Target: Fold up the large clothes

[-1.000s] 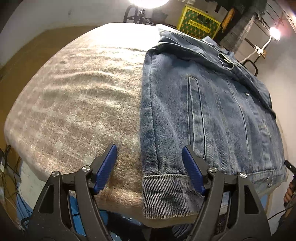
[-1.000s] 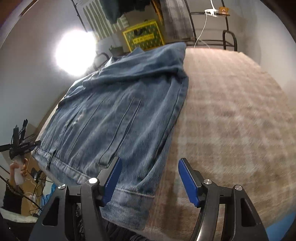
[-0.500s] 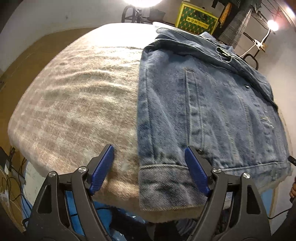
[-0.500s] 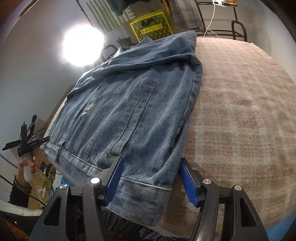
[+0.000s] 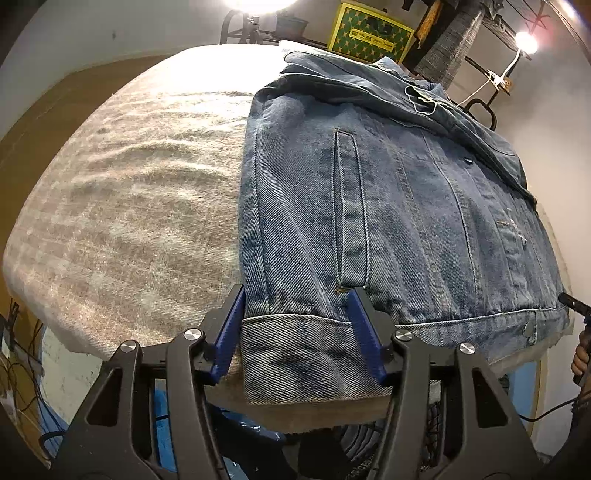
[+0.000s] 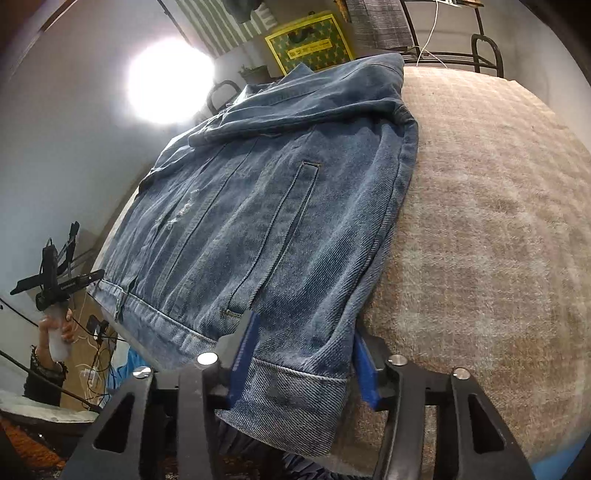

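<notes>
A blue denim jacket (image 5: 406, 221) (image 6: 277, 221) lies front-up on a beige blanket (image 5: 147, 184) (image 6: 480, 221), its sleeves folded along its sides. In the left wrist view my left gripper (image 5: 297, 328) straddles one sleeve cuff (image 5: 295, 354) at the near table edge. Its jaws are closing, and the blue pads (image 5: 231, 332) just meet the cuff's sides without bunching it. In the right wrist view my right gripper (image 6: 303, 354) straddles the other cuff (image 6: 291, 398) the same way, jaws closing, with the cloth between them not squeezed.
Both cuffs hang slightly over the blanket's near edge. A yellow-green box (image 5: 373, 33) (image 6: 308, 40), a bright lamp (image 6: 170, 81) and a metal rack (image 6: 443, 55) stand beyond the table. A hand holding a black device (image 6: 55, 266) shows beside the jacket's hem corner.
Both grippers shifted sideways until each centred on its cuff. Both pairs of jaws narrowed from wide open to just the cuff's width. The jacket has not moved.
</notes>
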A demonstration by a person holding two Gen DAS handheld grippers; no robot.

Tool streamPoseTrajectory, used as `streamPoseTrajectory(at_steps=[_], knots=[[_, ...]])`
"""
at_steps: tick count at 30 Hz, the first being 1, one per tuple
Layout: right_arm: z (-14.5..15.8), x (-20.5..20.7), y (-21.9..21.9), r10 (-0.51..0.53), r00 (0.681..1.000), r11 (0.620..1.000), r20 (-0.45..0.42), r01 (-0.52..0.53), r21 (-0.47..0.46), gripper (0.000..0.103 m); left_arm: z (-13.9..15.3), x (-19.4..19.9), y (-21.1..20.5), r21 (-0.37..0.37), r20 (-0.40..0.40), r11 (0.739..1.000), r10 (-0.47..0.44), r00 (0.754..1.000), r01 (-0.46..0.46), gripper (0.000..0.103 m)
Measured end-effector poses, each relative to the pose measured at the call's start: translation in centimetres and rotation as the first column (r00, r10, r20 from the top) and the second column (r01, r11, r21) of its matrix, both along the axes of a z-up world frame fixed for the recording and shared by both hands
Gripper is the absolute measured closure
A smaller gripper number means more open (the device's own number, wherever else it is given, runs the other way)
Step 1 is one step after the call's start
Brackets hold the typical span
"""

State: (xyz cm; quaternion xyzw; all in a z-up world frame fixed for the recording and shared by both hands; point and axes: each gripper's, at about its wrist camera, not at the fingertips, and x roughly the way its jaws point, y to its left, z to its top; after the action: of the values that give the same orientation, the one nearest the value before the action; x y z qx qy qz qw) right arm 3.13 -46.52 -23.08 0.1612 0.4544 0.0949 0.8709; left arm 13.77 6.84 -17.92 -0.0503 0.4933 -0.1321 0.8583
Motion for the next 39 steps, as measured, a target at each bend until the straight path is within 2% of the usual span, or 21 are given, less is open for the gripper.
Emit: streamPoseTrajectory(at_steps=[3, 6, 10, 13, 14, 17, 18, 19, 20, 22, 23, 24, 25, 26, 28, 32, 33, 35, 36, 37, 39], knots=[[0.0, 0.0, -0.4, -0.008, 1.000, 1.000, 0.001, 0.008, 0.024, 0.066, 0.1, 0.0, 0.0, 0.007, 0.006, 1.000, 0.000, 1.000, 0.000, 0.052], [0.2, 0.0, -0.4, 0.003, 1.000, 1.000, 0.006, -0.003, 0.019, 0.065, 0.1, 0.0, 0.1, -0.005, 0.003, 1.000, 0.002, 1.000, -0.002, 0.052], [-0.1, 0.1, 0.4, 0.021, 1.000, 1.000, 0.008, -0.021, 0.002, 0.035, 0.0, 0.1, 0.6, -0.051, -0.021, 0.999, 0.006, 1.000, -0.007, 0.044], [-0.2, 0.1, 1.5, 0.032, 0.999, 0.998, 0.015, -0.032, -0.046, 0.035, -0.1, 0.1, 0.3, -0.074, -0.021, 0.997, -0.007, 1.000, 0.005, 0.038], [-0.1, 0.1, 1.7, 0.037, 0.999, 0.998, 0.016, -0.036, -0.055, 0.037, 0.0, 0.1, 0.1, -0.066, -0.016, 0.998, -0.016, 1.000, 0.015, 0.038], [0.1, 0.1, 1.6, 0.032, 0.999, 0.997, 0.018, -0.031, -0.073, 0.064, 0.1, 0.1, 0.2, -0.101, -0.018, 0.995, -0.017, 1.000, 0.015, 0.039], [0.2, 0.1, 1.2, 0.024, 1.000, 0.998, 0.019, -0.023, -0.053, 0.073, 0.2, 0.2, 0.4, -0.116, -0.022, 0.993, -0.011, 1.000, 0.009, 0.048], [0.2, -0.1, 0.4, 0.015, 1.000, 1.000, 0.024, -0.015, -0.009, 0.075, 0.3, 0.2, 0.7, -0.127, -0.025, 0.992, -0.002, 1.000, -0.001, 0.061], [0.3, -0.1, -0.1, 0.010, 1.000, 1.000, 0.028, -0.010, 0.027, 0.075, 0.4, 0.3, 1.2, -0.145, -0.027, 0.989, 0.008, 1.000, -0.012, 0.064], [0.2, -0.4, -0.8, -0.004, 0.999, 0.998, 0.032, 0.002, 0.064, 0.074, 0.5, 0.5, 2.0, -0.210, -0.050, 0.977, 0.011, 0.999, -0.021, 0.064], [0.1, -0.4, -0.8, -0.007, 1.000, 0.998, 0.022, 0.006, 0.055, 0.070, 0.4, 0.6, 2.0, -0.216, -0.054, 0.976, 0.012, 0.998, -0.024, 0.064], [-0.1, -0.5, -0.9, -0.018, 1.000, 0.999, 0.002, 0.018, 0.044, 0.059, 0.3, 0.6, 2.1, -0.217, -0.058, 0.976, 0.010, 0.998, -0.022, 0.063], [-0.4, -0.7, -1.0, -0.020, 1.000, 0.998, -0.005, 0.020, 0.054, 0.050, 0.3, 0.5, 2.1, -0.214, -0.058, 0.977, 0.010, 0.998, -0.022, 0.056], [-0.5, -1.0, -1.2, -0.019, 1.000, 0.998, -0.002, 0.019, 0.067, 0.050, 0.2, 0.5, 2.1, -0.210, -0.067, 0.977, 0.013, 0.998, -0.026, 0.049], [-0.7, -1.8, -1.4, -0.022, 1.000, 0.996, 0.000, 0.022, 0.091, 0.050, -0.1, 0.3, 2.4, -0.270, -0.093, 0.962, 0.000, 0.996, -0.025, 0.029], [-1.2, -3.1, -1.4, -0.013, 1.000, 0.981, 0.003, 0.012, 0.192, 0.049, -0.2, 0.0, 2.2, -0.299, -0.094, 0.954, -0.015, 0.995, -0.014, 0.028], [-1.3, -3.3, -1.1, -0.006, 1.000, 0.980, 0.011, 0.004, 0.199, 0.055, -0.1, 0.0, 2.1, -0.294, -0.089, 0.956, -0.013, 0.996, -0.014, 0.029], [-1.3, -3.2, -0.5, 0.010, 1.000, 0.984, 0.016, -0.013, 0.178, 0.065, 0.1, 0.1, 1.8, -0.295, -0.088, 0.955, -0.018, 0.996, -0.008, 0.038], [-1.3, -3.1, -0.4, 0.022, 1.000, 0.979, 0.021, -0.026, 0.201, 0.077, 0.2, 0.1, 1.8, -0.299, -0.091, 0.954, -0.017, 0.996, -0.011, 0.051], [-1.3, -3.0, -0.4, 0.018, 0.999, 0.971, 0.027, -0.024, 0.236, 0.079, 0.3, 0.2, 1.8, -0.298, -0.093, 0.954, -0.014, 0.996, -0.015, 0.061], [-0.9, -2.8, -0.6, 0.012, 0.999, 0.967, 0.034, -0.020, 0.254, 0.086, 0.4, 0.3, 2.2, -0.311, -0.102, 0.950, -0.010, 0.995, -0.022, 0.065]])
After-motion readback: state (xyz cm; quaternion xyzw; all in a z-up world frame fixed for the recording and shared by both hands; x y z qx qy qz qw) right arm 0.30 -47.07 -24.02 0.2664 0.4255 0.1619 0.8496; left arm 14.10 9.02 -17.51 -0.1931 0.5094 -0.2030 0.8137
